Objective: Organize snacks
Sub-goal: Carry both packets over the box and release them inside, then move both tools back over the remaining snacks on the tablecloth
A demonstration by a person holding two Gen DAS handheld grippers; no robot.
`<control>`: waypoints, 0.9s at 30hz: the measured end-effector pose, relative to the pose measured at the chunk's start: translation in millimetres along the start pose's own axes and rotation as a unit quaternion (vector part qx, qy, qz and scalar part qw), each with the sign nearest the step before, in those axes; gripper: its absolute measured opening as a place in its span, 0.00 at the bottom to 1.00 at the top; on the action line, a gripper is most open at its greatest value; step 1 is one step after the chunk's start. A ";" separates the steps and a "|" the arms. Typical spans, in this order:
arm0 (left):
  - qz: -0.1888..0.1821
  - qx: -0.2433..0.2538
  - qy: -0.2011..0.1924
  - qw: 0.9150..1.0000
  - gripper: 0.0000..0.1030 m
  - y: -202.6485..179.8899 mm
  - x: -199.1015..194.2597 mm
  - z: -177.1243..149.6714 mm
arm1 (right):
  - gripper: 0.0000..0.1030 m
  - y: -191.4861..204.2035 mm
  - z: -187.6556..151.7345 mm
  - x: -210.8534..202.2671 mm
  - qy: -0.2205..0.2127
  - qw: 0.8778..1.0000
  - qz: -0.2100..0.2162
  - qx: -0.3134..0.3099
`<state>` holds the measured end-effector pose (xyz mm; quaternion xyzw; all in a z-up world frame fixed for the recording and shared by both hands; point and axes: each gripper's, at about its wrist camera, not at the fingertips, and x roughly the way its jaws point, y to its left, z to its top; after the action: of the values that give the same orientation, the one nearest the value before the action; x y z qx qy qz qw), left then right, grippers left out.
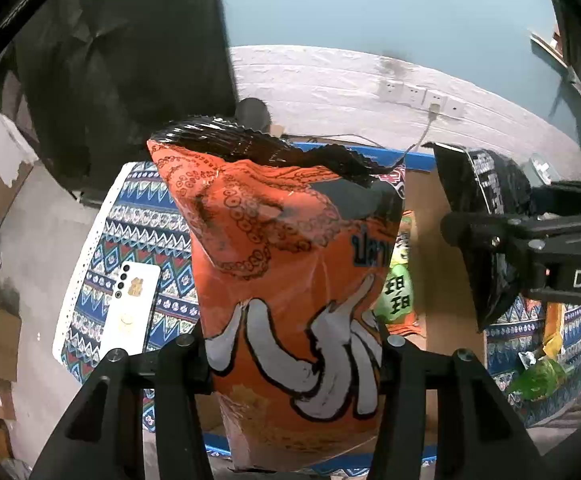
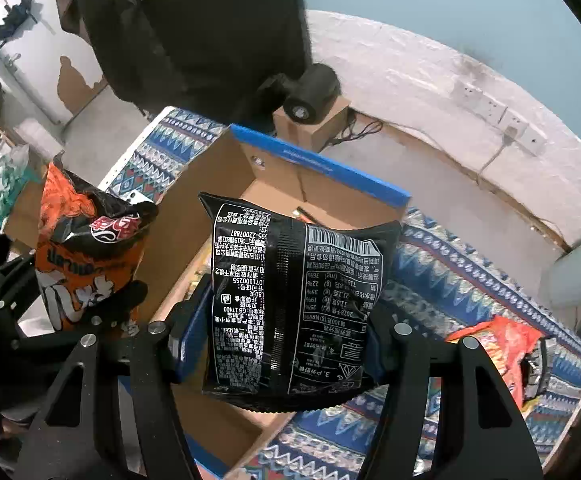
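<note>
**Both grippers holding bags over the box**

My left gripper [image 1: 294, 356] is clamped on the orange snack bag [image 1: 286, 264]; the bag blocks most of the cardboard box [image 2: 194, 232], contents hard to make out. My right gripper [image 2: 274, 340] pinches the black snack bag [image 2: 290, 300] above the box's open top. Patterned tablecloth [image 2: 450, 276] underneath, white phone [image 1: 130, 312] at left, red packet [image 2: 502, 344] at right, cut off. White wall with sockets [image 1: 418, 96] behind.

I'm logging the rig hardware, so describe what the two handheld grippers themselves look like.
Both are matte black. The left gripper has angular, triangulated finger arms joined by silver bolts. The right gripper has the same black arms and silver bolts, plus blue pads inside its fingers. Seen from the left wrist, its body carries white letters "DA", cut off by the frame edge. No cables or sleeves show.
</note>
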<state>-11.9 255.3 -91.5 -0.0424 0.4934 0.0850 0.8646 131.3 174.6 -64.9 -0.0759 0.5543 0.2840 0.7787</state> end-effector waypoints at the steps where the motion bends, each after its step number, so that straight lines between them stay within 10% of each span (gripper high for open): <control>1: 0.001 -0.004 0.002 1.000 0.50 2.6 1.8 -0.5 | 0.62 0.0 0.2 2.4 0.002 1.000 0.001 0.001; 11: 0.016 -0.021 0.004 1.000 0.79 8.7 5.7 2.4 | 0.76 -8.7 -2.8 -1.2 0.001 1.000 -0.005 0.018; 27: -0.012 0.009 -0.004 1.000 0.80 -29.9 -7.6 11.8 | 0.76 -52.9 -28.7 -29.1 -0.004 0.997 -0.039 0.065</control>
<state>0.0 227.0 -79.2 -0.0401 0.4899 0.0709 0.8680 129.1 108.0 -59.7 -0.0457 0.5650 0.2176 0.7945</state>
